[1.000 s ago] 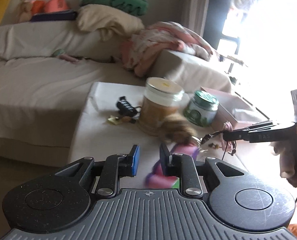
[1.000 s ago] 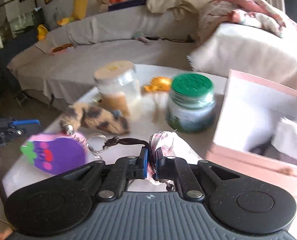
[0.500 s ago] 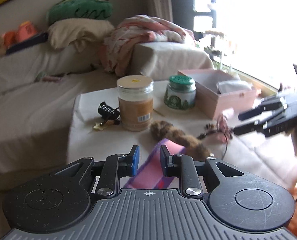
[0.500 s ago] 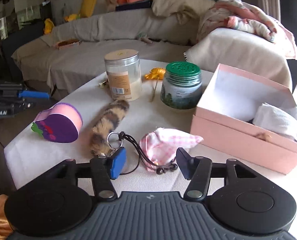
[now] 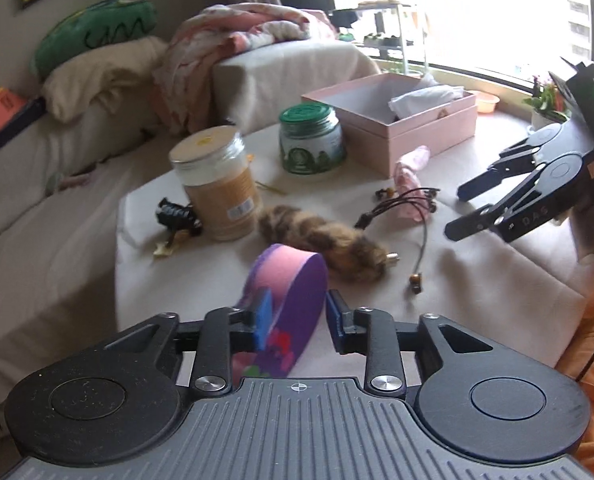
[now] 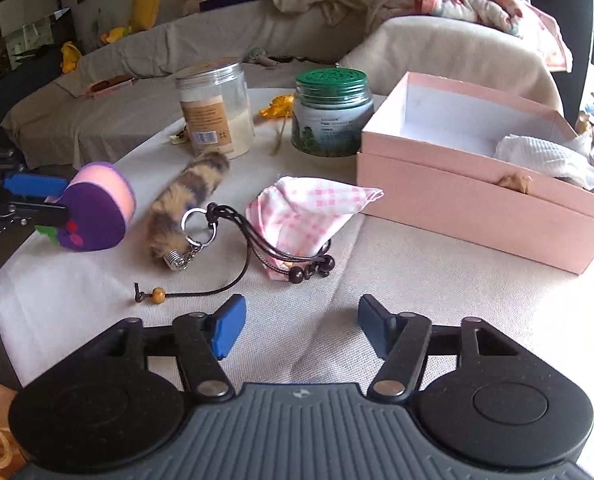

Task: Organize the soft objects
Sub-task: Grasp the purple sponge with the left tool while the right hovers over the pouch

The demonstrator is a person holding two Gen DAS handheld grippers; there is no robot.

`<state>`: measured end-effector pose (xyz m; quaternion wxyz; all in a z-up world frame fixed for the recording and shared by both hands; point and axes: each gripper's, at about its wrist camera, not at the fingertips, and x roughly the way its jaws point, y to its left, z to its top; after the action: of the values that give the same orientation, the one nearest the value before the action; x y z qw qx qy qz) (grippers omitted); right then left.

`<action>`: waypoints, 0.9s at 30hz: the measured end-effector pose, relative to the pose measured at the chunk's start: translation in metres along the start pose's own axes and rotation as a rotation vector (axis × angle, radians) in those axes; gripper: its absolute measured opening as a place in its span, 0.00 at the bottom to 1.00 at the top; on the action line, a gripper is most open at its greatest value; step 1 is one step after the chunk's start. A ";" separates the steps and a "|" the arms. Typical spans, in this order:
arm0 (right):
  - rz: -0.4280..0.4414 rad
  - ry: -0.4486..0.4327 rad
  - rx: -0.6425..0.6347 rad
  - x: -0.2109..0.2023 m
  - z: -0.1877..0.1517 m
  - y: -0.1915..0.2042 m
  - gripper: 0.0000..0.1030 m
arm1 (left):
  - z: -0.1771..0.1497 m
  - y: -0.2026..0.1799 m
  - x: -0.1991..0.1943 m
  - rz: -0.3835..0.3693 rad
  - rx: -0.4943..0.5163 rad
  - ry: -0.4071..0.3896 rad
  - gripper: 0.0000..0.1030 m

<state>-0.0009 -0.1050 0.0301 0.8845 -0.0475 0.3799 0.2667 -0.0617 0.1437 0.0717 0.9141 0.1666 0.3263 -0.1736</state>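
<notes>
My left gripper (image 5: pixel 297 316) is shut on a purple and pink foam eggplant toy (image 5: pixel 293 292) and holds it above the table's near edge; the toy also shows in the right wrist view (image 6: pixel 93 212), off the cloth. My right gripper (image 6: pixel 301 328) is open and empty, low over the table, short of a pink checked cloth pouch (image 6: pixel 305 212) with a black beaded cord. A furry brown tail keychain (image 6: pixel 185 200) lies left of the pouch. An open pink box (image 6: pixel 485 168) with a white cloth (image 6: pixel 545 156) inside stands at the right.
A tall jar with a beige lid (image 6: pixel 217 108) and a green-lidded jar (image 6: pixel 331 112) stand at the table's back. A black hair clip (image 5: pixel 175 214) lies beside the tall jar. A sofa with pillows and blankets (image 6: pixel 337 4) runs behind the table.
My right gripper let go of the pouch, opened wide and drew back. My left gripper closed on the eggplant toy and lifted it off the table.
</notes>
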 end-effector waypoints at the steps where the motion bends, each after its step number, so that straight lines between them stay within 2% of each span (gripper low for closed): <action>1: 0.002 -0.009 -0.011 0.000 -0.002 0.002 0.70 | 0.000 -0.001 0.000 -0.013 -0.001 0.001 0.38; 3: 0.004 -0.031 -0.046 0.001 -0.008 0.008 0.78 | 0.001 -0.003 -0.003 -0.049 0.001 -0.002 0.38; 6: -0.010 -0.030 -0.093 0.002 -0.011 0.015 0.82 | 0.004 -0.002 -0.005 -0.061 -0.003 -0.004 0.38; 10: 0.009 -0.028 -0.090 0.003 -0.010 0.012 0.85 | 0.008 0.009 -0.007 0.027 -0.036 -0.027 0.38; 15: 0.009 -0.026 -0.097 0.004 -0.011 0.013 0.86 | 0.006 0.029 0.012 0.072 -0.061 0.049 0.38; 17: 0.008 -0.025 -0.100 0.003 -0.011 0.014 0.86 | 0.005 0.038 0.015 0.089 -0.091 0.060 0.38; 21: 0.014 -0.016 -0.114 0.006 -0.010 0.016 0.90 | 0.003 0.058 0.021 0.045 -0.167 0.048 0.38; 27: 0.019 -0.010 -0.122 0.007 -0.010 0.017 0.93 | -0.002 0.085 0.043 0.057 -0.303 0.070 0.39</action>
<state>-0.0120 -0.0901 0.0203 0.8793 -0.0962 0.3588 0.2980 0.0042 0.2105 0.0580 0.9214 0.0417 0.3755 -0.0905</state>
